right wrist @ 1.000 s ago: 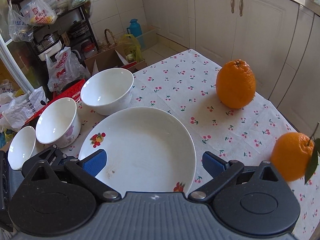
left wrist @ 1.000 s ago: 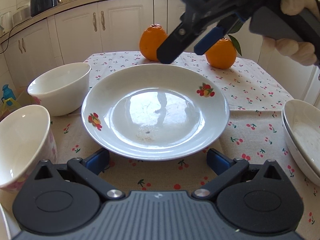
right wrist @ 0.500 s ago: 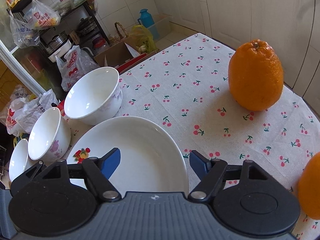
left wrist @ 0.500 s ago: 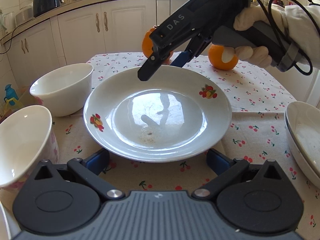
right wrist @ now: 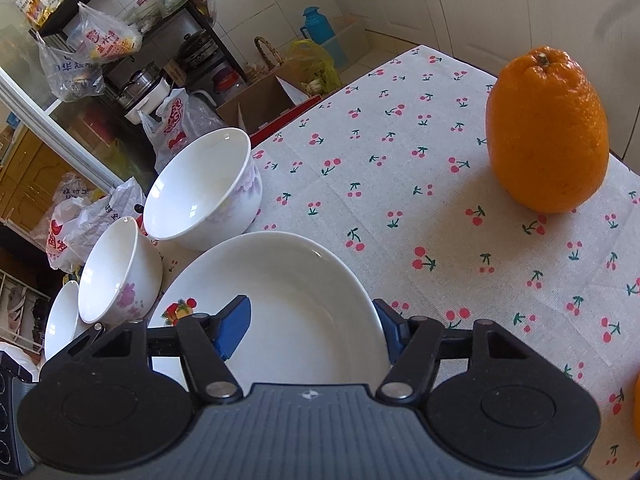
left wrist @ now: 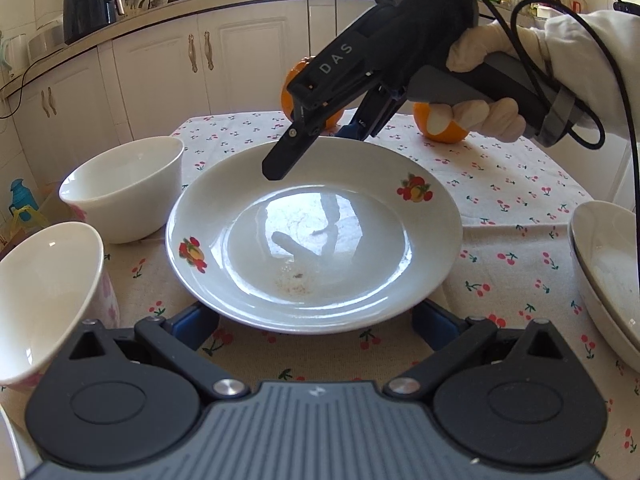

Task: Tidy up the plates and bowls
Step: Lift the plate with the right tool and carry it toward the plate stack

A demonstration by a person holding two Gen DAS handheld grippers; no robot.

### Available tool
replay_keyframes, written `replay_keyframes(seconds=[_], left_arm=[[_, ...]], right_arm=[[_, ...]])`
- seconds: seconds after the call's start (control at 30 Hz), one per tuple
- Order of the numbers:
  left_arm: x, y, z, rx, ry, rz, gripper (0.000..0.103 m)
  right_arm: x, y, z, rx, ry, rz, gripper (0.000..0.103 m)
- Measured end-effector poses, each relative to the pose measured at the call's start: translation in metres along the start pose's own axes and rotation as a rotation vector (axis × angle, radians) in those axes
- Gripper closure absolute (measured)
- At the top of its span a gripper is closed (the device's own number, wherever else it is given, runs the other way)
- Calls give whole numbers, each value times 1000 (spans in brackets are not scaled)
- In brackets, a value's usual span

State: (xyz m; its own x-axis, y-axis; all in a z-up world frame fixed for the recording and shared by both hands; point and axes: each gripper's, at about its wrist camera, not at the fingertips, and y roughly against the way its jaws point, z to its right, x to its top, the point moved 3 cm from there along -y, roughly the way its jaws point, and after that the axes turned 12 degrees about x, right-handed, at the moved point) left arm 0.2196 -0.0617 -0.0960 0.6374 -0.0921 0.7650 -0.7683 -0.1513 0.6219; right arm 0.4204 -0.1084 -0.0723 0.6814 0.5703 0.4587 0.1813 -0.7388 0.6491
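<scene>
**Right jaws closing over the far rim of the plate**

A second ago the right gripper (right wrist: 312, 328) hung above the desk (left wrist: 500, 184) with its jaws spread as wide as they go. It has since come down to the far edge of the plate (left wrist: 316, 232), and its jaws have just been closing. The rim now sits between them, one finger over the plate's well and the other outside the edge, but there is still a clear gap and neither pad presses on it yet. The left gripper (left wrist: 316, 324) has not moved. Its jaws stand wide apart on either side of the plate's near edge, gripping nothing.

The plate lies flat in the middle of the desk, still unlifted. In my judgement the pickup is about to happen, probably to move the plate to the stack of dishes (left wrist: 600, 272) at the right edge.

Count:
- One fruit-patterned plate, plus what looks like two dishes in that stack.
- Three bowls in a row to the left: a large bowl (right wrist: 200, 188), a middle bowl (right wrist: 116, 272) and a small bowl (right wrist: 60, 320).
- Two oranges: one orange (right wrist: 548, 128) at the back, a second orange (left wrist: 440, 128) behind the right hand (left wrist: 480, 80).
</scene>
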Motion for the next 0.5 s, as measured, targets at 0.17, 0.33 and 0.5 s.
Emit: replay_keyframes(seconds=[0.17, 0.33, 0.5], left_arm=[[1, -1, -1, 3, -3, -5, 3], [2, 0, -1, -2, -13, -10, 3], [2, 4, -1, -7, -32, -11, 3]], right_arm=[[-2, 1, 0, 6, -11, 8, 32], [-5, 4, 0, 8, -20, 13, 32], [-10, 6, -3, 6, -31, 22, 32]])
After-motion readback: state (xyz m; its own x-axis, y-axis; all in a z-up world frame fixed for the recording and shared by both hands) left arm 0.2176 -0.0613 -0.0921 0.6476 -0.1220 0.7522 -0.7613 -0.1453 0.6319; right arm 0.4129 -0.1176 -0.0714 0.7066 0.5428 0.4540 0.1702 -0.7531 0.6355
